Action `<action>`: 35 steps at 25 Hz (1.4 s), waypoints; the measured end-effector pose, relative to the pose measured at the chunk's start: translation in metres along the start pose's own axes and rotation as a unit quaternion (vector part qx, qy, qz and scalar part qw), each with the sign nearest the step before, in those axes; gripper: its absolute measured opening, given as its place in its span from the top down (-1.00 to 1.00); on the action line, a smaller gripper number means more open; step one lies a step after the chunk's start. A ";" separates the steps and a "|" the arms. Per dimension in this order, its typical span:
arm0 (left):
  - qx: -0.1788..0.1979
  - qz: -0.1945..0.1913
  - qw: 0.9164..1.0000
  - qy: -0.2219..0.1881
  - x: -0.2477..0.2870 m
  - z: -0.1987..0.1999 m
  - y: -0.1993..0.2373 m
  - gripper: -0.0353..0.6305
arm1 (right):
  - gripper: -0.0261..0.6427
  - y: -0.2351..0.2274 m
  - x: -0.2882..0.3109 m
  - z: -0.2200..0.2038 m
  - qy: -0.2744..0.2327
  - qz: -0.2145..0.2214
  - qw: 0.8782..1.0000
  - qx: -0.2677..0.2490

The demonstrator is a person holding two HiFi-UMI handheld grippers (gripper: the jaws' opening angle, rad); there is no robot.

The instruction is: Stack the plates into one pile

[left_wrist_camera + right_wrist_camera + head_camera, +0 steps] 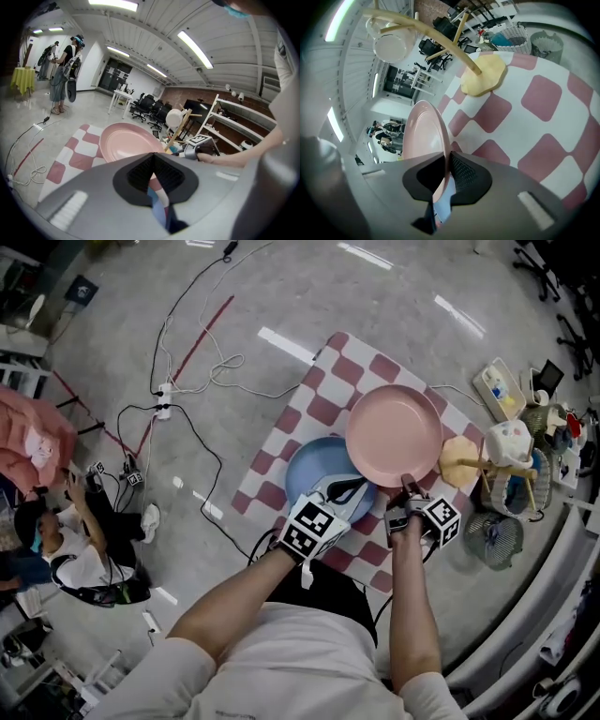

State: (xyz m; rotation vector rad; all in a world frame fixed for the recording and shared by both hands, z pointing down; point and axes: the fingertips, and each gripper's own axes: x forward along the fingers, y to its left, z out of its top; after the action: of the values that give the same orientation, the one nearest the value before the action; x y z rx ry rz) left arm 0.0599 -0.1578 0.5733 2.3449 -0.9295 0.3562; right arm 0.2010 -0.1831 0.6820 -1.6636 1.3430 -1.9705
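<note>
My right gripper (407,489) is clamping the near rim of the pink plate (394,435), while my left gripper (349,491) is hovering, jaws together, over the blue plate (314,468).

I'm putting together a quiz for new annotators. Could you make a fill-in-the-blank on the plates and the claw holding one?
1. The right claw grips the pink plate by its ____.
2. In the head view, the blue plate lies on the checkered cloth, partly hidden by the ____ plate.
3. The checkered cloth is spread on the ____.

Missing words: rim; pink; floor
</note>
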 end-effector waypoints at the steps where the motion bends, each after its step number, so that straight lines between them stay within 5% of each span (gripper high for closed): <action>1: 0.000 0.003 1.000 -0.003 -0.004 0.001 -0.002 0.88 | 0.83 0.001 -0.004 -0.005 0.006 0.000 1.000 -0.006; 20: -0.034 0.071 0.996 -0.045 -0.073 -0.040 -0.037 0.88 | 0.83 -0.026 -0.045 -0.119 0.135 -0.012 0.985 -0.111; 31: -0.059 0.098 0.992 -0.050 -0.092 -0.061 -0.025 0.88 | 0.80 -0.047 -0.025 -0.141 0.178 -0.047 0.971 -0.155; 35: -0.064 0.100 0.992 -0.051 -0.092 -0.060 -0.020 0.88 | 0.81 -0.056 -0.022 -0.143 0.208 -0.083 0.955 -0.194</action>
State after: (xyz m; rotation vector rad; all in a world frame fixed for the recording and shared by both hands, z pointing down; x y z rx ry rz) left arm 0.0052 -0.0603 0.5723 2.1758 -1.2037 0.2499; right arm 0.1037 -0.0677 0.7189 -1.6132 1.8995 -2.3739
